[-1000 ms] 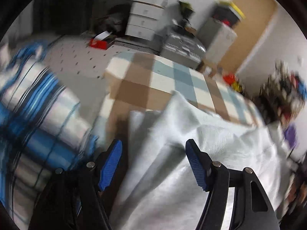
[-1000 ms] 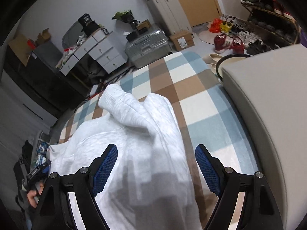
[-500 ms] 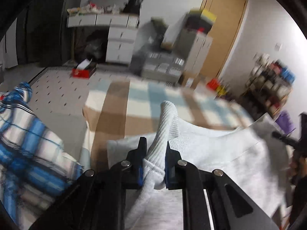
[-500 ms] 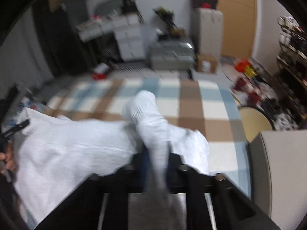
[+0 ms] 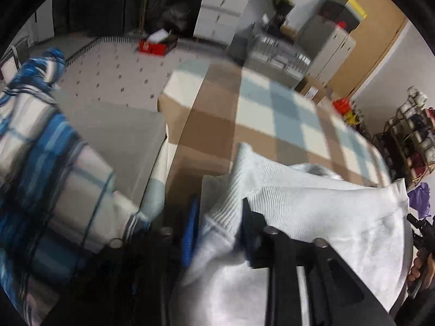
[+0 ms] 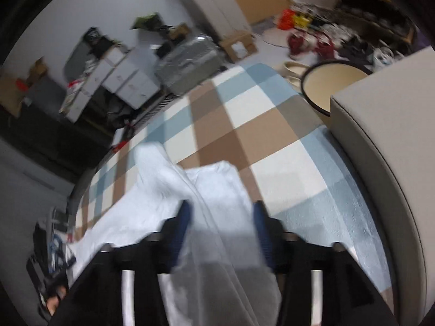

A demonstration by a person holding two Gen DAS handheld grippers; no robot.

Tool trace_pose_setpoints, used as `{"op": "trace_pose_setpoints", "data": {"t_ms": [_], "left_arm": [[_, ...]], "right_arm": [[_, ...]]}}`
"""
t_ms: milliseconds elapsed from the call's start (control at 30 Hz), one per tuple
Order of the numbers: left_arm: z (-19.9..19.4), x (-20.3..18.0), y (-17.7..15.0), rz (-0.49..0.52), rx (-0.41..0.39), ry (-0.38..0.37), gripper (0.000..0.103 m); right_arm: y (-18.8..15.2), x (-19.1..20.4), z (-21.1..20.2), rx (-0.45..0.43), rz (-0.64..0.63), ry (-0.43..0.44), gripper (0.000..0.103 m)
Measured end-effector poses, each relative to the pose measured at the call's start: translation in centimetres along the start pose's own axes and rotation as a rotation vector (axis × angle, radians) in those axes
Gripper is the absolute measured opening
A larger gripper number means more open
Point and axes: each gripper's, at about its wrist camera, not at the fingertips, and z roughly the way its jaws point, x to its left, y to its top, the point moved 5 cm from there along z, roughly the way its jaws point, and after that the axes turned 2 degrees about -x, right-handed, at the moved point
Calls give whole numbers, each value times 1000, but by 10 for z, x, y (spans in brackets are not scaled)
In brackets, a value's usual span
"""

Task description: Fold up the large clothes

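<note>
no legible text, labels or brands — frames blurred

The left hand-held gripper (image 5: 217, 225) has a white sweatshirt sleeve (image 5: 231, 198) between its blue pads, whose jaws have just been opening; the ribbed cuff (image 5: 244, 157) stands up past the fingertips. Motion blur leaves it unclear whether the pads press on the cloth. The white sweatshirt (image 5: 339, 217) spreads to the right over a checked blanket (image 5: 272, 108) of brown, pale blue and cream squares. At left lies a blue plaid cloth (image 5: 40, 163). Beyond it the dotted floor (image 5: 117, 68) carries a red box (image 5: 153, 47). Farther back stand white drawers (image 5: 220, 13) and a silver suitcase (image 5: 274, 51). A hand (image 5: 421, 263) with the other gripper shows at the right edge.
</note>
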Motion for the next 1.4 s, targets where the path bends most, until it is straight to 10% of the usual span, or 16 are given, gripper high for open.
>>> {"op": "trace_pose_setpoints", "data": {"t_ms": [333, 433, 467, 600, 733, 867, 967, 1133, 1233, 1400], "left_arm": [[-65, -1, -42, 33, -121, -60, 53], [-65, -5, -53, 40, -98, -90, 53], [-70, -6, -58, 50, -100, -87, 53], [-84, -1, -71, 88, -133, -24, 53], [-84, -5, -74, 110, -153, -10, 53], [-75, -34, -83, 208, -129, -27, 53], [-70, -62, -91, 320, -141, -49, 53], [-41, -88, -108, 419, -110, -72, 53], [-27, -90, -115, 441, -138, -72, 59], [-29, -83, -116, 436, -165, -102, 72]], "right_arm": [[-77, -18, -52, 29, -151, 22, 76], [-88, -10, -57, -5, -194, 39, 12], [-91, -3, -65, -29, -215, 87, 8], [-99, 8, -116, -245, -247, 206, 8], [-107, -37, -74, -92, -107, 74, 12], [-117, -41, -70, -94, -128, -28, 57], [-114, -37, -78, -118, -137, -1, 69], [-117, -40, -67, -60, -96, 27, 67], [-134, -37, -61, -20, -148, -3, 34], [-144, -17, -75, -72, -325, -164, 45]]}}
